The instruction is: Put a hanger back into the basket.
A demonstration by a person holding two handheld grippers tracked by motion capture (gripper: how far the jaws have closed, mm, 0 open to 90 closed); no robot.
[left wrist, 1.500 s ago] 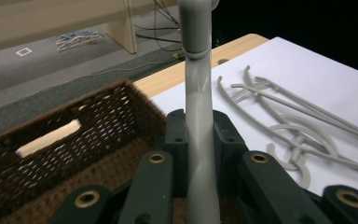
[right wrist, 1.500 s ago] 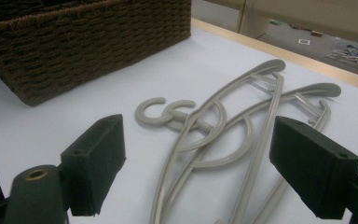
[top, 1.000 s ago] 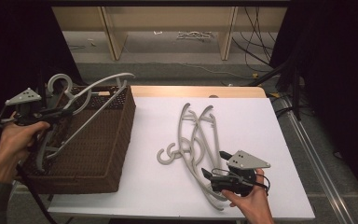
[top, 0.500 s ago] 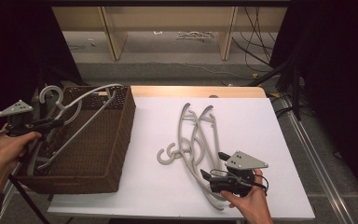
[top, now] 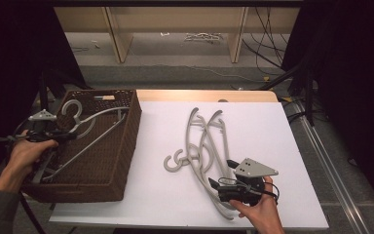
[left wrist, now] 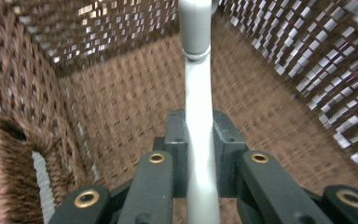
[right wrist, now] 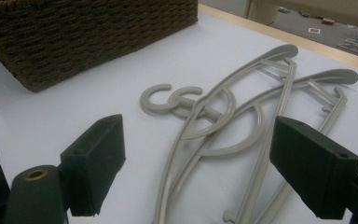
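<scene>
High view is showing the left gripper clamping a hanger over the basket; it should lower flat before releasing, while the right gripper is waiting with jaws apart.

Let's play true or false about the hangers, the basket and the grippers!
1. The left gripper is shut on a grey hanger. True.
2. That hanger is over the blue bucket. False: it is over the brown wicker basket.
3. The right gripper has its jaws open. True.
4. Five hangers lie on the white table. False: two hangers lie there, overlapping.
5. The right gripper grips a hanger. False: its jaws hold nothing.
</scene>
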